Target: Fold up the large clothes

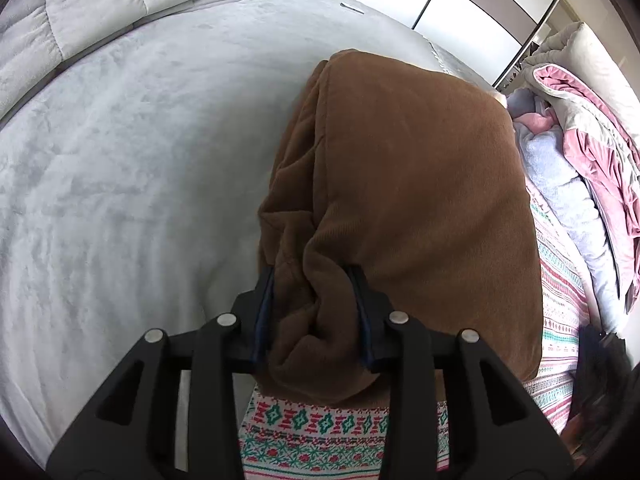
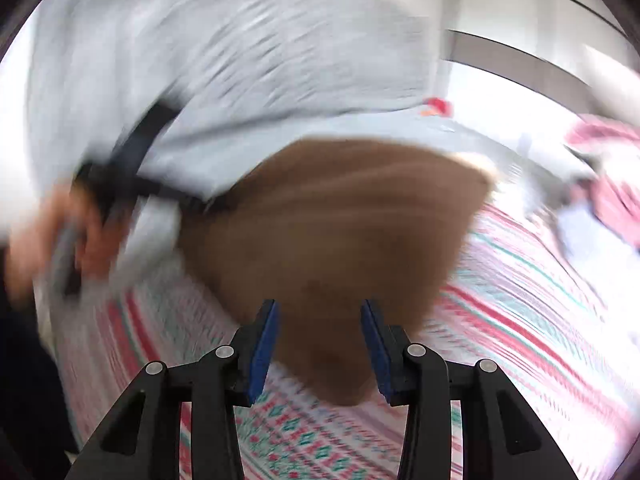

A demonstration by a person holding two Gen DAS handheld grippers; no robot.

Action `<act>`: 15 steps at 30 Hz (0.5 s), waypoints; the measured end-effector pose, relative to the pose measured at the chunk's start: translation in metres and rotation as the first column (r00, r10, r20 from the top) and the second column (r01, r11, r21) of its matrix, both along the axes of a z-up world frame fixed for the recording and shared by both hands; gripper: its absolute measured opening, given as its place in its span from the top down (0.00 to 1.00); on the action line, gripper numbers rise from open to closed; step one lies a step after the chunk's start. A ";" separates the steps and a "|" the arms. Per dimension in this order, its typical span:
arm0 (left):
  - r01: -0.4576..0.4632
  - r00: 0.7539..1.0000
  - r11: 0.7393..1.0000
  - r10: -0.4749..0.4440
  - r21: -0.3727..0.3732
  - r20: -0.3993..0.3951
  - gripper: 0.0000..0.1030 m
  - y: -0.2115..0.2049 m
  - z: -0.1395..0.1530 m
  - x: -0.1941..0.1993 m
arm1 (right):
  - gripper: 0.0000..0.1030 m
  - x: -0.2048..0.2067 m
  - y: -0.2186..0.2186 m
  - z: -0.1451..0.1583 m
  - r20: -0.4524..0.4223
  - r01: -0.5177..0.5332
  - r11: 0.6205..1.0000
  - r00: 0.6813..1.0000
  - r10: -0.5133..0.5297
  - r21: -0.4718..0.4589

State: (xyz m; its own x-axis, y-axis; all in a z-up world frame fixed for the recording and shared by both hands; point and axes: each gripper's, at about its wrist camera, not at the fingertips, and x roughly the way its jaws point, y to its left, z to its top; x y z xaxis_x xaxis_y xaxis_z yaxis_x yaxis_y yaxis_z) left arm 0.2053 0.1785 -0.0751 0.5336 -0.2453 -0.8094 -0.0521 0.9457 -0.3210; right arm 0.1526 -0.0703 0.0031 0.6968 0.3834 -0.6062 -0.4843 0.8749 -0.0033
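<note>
Pinching brown garment folds, left tool angled down, right tool released (blurred)

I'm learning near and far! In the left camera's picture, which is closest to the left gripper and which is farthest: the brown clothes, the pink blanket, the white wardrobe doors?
1. Brown clothes: bunched right between the left gripper fingers.
2. Pink blanket: heaped farther off at the right, beyond the brown clothes.
3. White wardrobe doors: farthest, at the top, behind the bed.
</note>
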 end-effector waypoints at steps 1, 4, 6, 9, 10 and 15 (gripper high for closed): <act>-0.006 1.000 1.000 0.006 -0.004 -0.005 0.63 -0.001 0.000 0.000 | 0.59 0.007 -0.013 0.007 -0.017 0.044 0.998 0.999 -0.043 0.053; -0.022 1.000 1.000 0.022 -0.016 -0.017 0.62 -0.001 0.000 -0.001 | 0.86 0.028 -0.028 0.009 -0.087 0.129 0.985 0.989 -0.119 0.115; -0.027 0.999 1.000 0.026 -0.016 -0.020 0.61 -0.001 -0.001 -0.001 | 0.88 0.028 -0.013 -0.002 -0.110 0.135 0.988 0.986 -0.126 0.081; -0.021 1.000 1.000 0.021 0.000 -0.016 0.61 -0.003 -0.001 -0.002 | 0.88 0.039 0.013 -0.038 -0.194 0.098 0.995 0.976 -0.095 0.008; -0.014 1.000 1.000 0.014 0.004 -0.020 0.60 -0.003 -0.002 -0.002 | 0.88 0.044 0.013 -0.050 -0.200 0.105 0.994 0.974 -0.106 -0.015; 0.003 1.000 1.000 -0.003 0.025 -0.017 0.56 -0.007 -0.002 -0.004 | 0.89 0.048 0.013 -0.079 -0.209 0.125 0.992 0.970 -0.122 0.003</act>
